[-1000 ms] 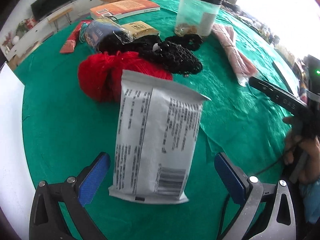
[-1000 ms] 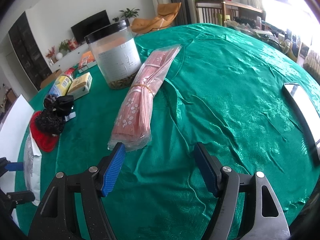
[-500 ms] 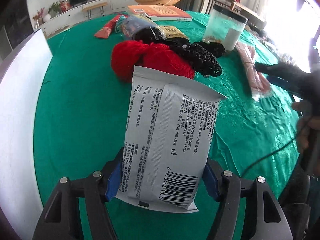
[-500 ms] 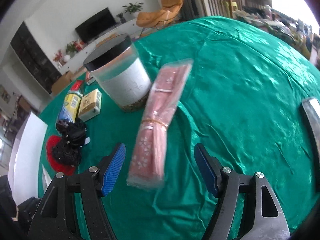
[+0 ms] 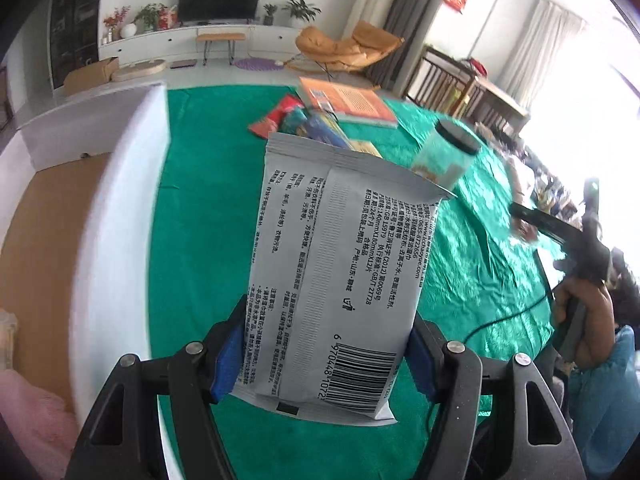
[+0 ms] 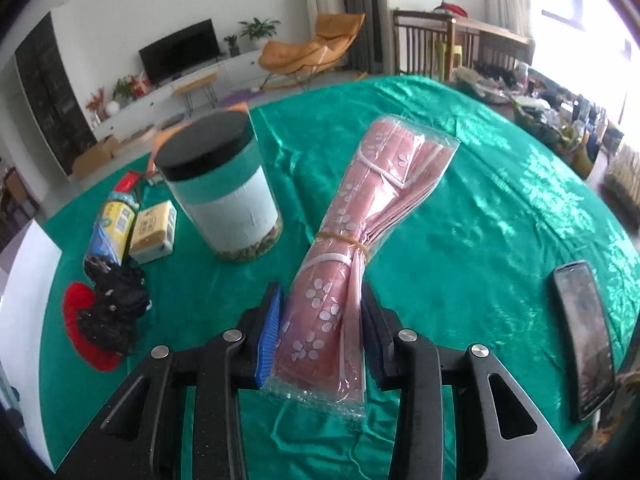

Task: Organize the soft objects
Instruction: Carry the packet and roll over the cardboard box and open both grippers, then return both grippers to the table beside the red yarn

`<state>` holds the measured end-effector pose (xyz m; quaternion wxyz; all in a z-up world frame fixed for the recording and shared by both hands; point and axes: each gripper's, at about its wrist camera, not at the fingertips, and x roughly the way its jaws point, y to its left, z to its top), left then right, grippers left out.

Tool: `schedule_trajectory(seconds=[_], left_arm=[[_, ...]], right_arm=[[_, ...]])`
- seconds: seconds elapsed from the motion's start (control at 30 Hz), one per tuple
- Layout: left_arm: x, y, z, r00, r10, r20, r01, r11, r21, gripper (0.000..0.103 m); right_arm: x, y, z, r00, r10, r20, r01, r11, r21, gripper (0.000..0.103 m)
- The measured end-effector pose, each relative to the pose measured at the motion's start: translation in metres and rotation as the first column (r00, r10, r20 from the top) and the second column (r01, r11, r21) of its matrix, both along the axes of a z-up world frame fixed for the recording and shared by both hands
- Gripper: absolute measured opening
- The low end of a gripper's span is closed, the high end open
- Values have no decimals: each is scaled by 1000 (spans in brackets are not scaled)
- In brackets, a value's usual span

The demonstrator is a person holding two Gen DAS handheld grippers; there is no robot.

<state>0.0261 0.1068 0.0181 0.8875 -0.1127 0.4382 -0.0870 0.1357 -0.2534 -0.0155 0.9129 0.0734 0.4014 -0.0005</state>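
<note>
The left gripper (image 5: 324, 354) is clamping its 2 blue pads against the lower sides of 1 grey printed wet-wipe pouch (image 5: 336, 276), holding it upright and tilted slightly right, lifted above the green satin tablecloth (image 5: 192, 240) near the tabletop's left edge. The right gripper (image 6: 322, 332) is squeezing 1 pink flower-printed bundle in clear plastic wrap (image 6: 360, 232), bound by a yellow rubber band; the bundle is reaching forward from the closed jaws toward the tabletop's middle, though whether its far end is touching the cloth cannot be told.

In the right wrist view, 1 clear round jar with a black lid (image 6: 220, 188) is standing just left of the bundle. Further left, 1 yellow carton (image 6: 154, 228) and 1 blue and yellow packet (image 6: 112, 226) are lying side by side, with 1 black mesh clump (image 6: 114, 304) resting on 1 red knitted piece (image 6: 78, 320) near the left edge. 1 white board (image 6: 24, 304) is bordering that edge. 1 dark phone (image 6: 586, 336) is lying by the right edge. Bare cloth is spreading between the bundle and the phone.
</note>
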Motion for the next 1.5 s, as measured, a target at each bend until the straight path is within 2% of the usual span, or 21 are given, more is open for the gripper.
schedule_trajectory(seconds=[0.1, 0.2, 0.27, 0.37, 0.43, 0.5, 0.57, 0.63, 0.67, 0.7, 0.73, 0.8, 0.83, 0.9, 1.03, 1.1, 1.17, 1.2, 1.3, 1.4, 1.5], left_arm=[[-11, 32, 14, 998, 54, 26, -54, 998, 20, 68], [-28, 70, 24, 991, 129, 41, -131, 989, 62, 68], [-37, 97, 26, 982, 185, 43, -188, 978, 86, 68], [-54, 135, 25, 961, 275, 38, -277, 954, 116, 68], [-68, 161, 23, 939, 341, 34, -342, 931, 129, 68], [-80, 180, 18, 920, 391, 30, -391, 909, 145, 68], [-91, 198, 12, 887, 462, 24, -457, 868, 193, 70], [-94, 208, 4, 858, 514, 9, -502, 833, 234, 82], [-95, 214, 0, 845, 535, 0, -520, 820, 241, 96], [-98, 219, -2, 835, 551, 2, -536, 811, 236, 100], [-99, 222, -3, 825, 564, 12, -552, 802, 227, 100], [-100, 224, -2, 815, 579, 32, -572, 794, 205, 100], [-99, 222, 1, 812, 581, 48, -579, 793, 190, 100], [-92, 208, 6, 822, 563, 82, -568, 807, 162, 100], [-74, 167, 14, 884, 448, 135, -464, 877, 123, 100], [-63, 131, 18, 918, 371, 144, -387, 915, 111, 100], [-52, 92, 16, 951, 273, 143, -289, 952, 101, 100], [-46, 68, 13, 968, 214, 133, -228, 969, 100, 100], [-29, 10, -5, 995, 71, 73, -78, 992, 100, 100], [-14, -34, -30, 1000, 1, 18, -3, 993, 115, 100], [9, -54, -55, 1000, -13, -20, 16, 987, 159, 100]], right_arm=[[-19, 10, 32, 997, 54, 58, -54, 998, -15, 39], [-39, 47, 64, 979, 169, 112, -168, 986, -21, 39], [-59, 83, 82, 954, 262, 147, -263, 965, -12, 39], [-86, 151, 108, 891, 413, 190, -427, 903, 43, 39], [-103, 196, 121, 835, 508, 213, -535, 840, 93, 39], [-120, 248, 129, 762, 606, 226, -642, 753, 146, 39], [-132, 294, 129, 691, 688, 221, -723, 661, 201, 39], [-140, 331, 121, 618, 758, 209, -781, 562, 271, 45], [-142, 347, 112, 577, 793, 196, -803, 508, 310, 55], [-142, 359, 103, 542, 823, 170, -815, 467, 343, 65], [-141, 364, 96, 533, 834, 146, -814, 457, 357, 65], [-138, 357, 83, 541, 830, 136, -808, 468, 359, 65], [-134, 348, 77, 562, 816, 135, -799, 493, 345, 65], [-122, 323, 65, 625, 770, 127, -769, 579, 270, 67], [-93, 261, 28, 795, 599, 98, -602, 799, 0, 67], [-78, 234, 3, 867, 491, 80, -480, 868, -131, 67], [-62, 197, -25, 930, 366, 35, -352, 913, -205, 67], [-54, 176, -36, 949, 315, 15, -306, 930, -206, 67], [-44, 132, -58, 984, 178, -2, -175, 967, -186, 67], [-42, 107, -64, 997, 81, -1, -80, 984, -159, 67], [-49, 96, -62, 999, 48, 14, -45, 988, -147, 67]])
